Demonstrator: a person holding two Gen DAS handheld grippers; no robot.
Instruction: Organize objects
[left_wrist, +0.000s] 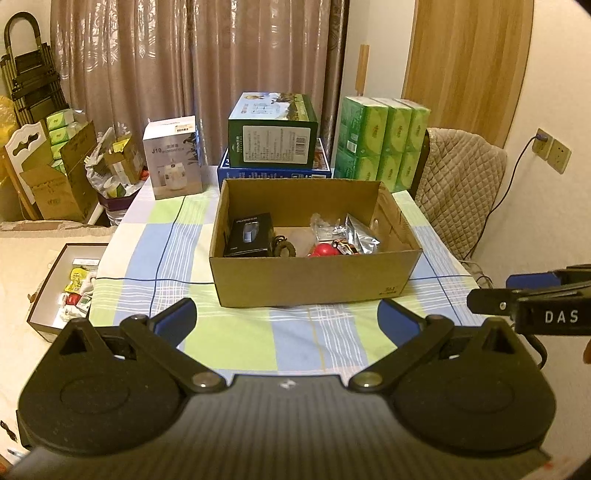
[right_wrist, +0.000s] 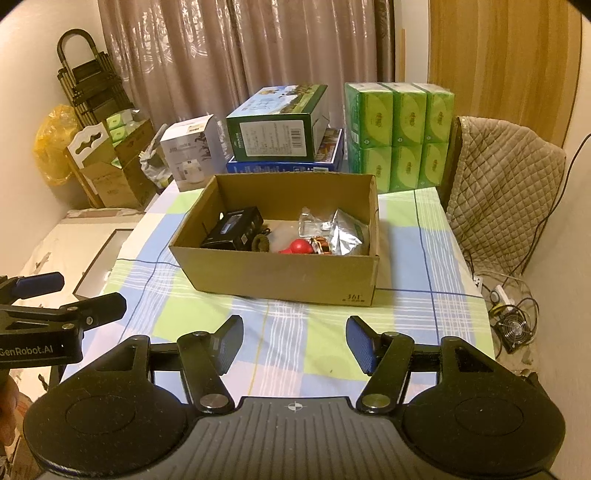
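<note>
An open cardboard box (left_wrist: 314, 280) (right_wrist: 280, 275) stands on the checked tablecloth (left_wrist: 295, 339) (right_wrist: 295, 332). Inside it lie a black packet (left_wrist: 250, 234) (right_wrist: 236, 229), a dark round ring (left_wrist: 284, 250), a red ball (left_wrist: 323, 251) (right_wrist: 298, 245), a silver foil pouch (left_wrist: 360, 236) (right_wrist: 345, 236) and a clear plastic bag (right_wrist: 312, 225). My left gripper (left_wrist: 288, 317) hangs open over the cloth in front of the box, nothing between its blue pads. My right gripper (right_wrist: 293, 343) is open and empty too, beside the left one; it shows at the right edge (left_wrist: 517, 295) of the left wrist view.
Behind the box stand a white appliance carton (left_wrist: 173, 158), a green box on a blue box (left_wrist: 273, 133) and stacked green tissue packs (left_wrist: 384, 140). A padded chair (left_wrist: 458, 184) is at the right. An open tray of small items (left_wrist: 70, 288) lies left of the table.
</note>
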